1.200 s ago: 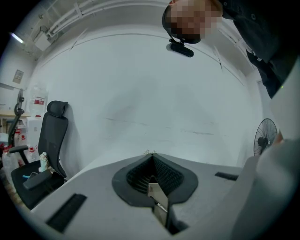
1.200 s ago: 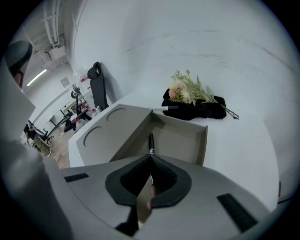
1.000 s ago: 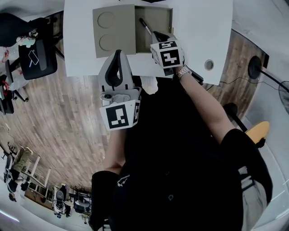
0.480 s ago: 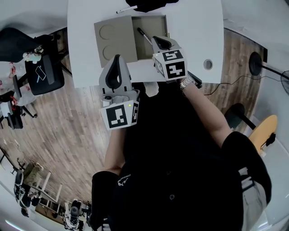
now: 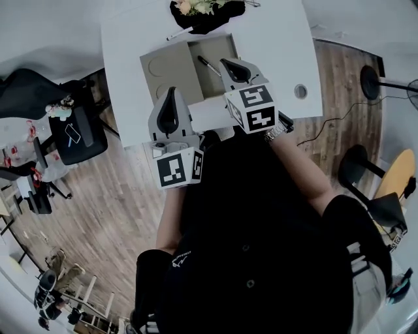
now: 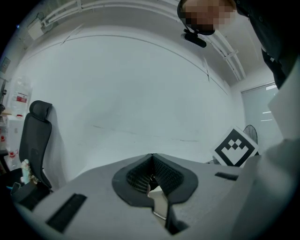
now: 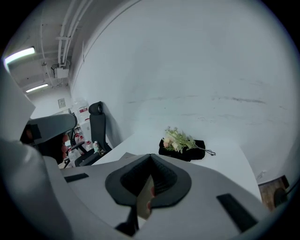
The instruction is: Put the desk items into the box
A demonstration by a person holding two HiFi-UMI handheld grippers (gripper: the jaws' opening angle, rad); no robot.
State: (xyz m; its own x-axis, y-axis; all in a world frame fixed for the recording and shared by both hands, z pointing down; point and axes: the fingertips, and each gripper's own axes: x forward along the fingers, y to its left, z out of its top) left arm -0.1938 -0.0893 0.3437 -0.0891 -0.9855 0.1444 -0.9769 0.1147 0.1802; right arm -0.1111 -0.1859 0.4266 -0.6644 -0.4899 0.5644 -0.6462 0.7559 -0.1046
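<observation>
On the white desk stands a brown cardboard box, open, its lid folded out to the left. A black pen lies inside the box. Beyond the box a white marker rests on the desk. My right gripper hovers at the box's near right corner, jaws shut and empty. My left gripper hangs over the desk's near edge below the lid, also shut with nothing in it. Both gripper views look at a white wall.
A black tray with flowers sits at the desk's far edge and shows in the right gripper view. A round cable hole is at the desk's right. A black office chair stands on the wood floor to the left.
My right gripper has drawn back from inside the box towards me; the black pen stays lying in the box. The left gripper has hardly moved. The head view has shifted so more desk shows.
</observation>
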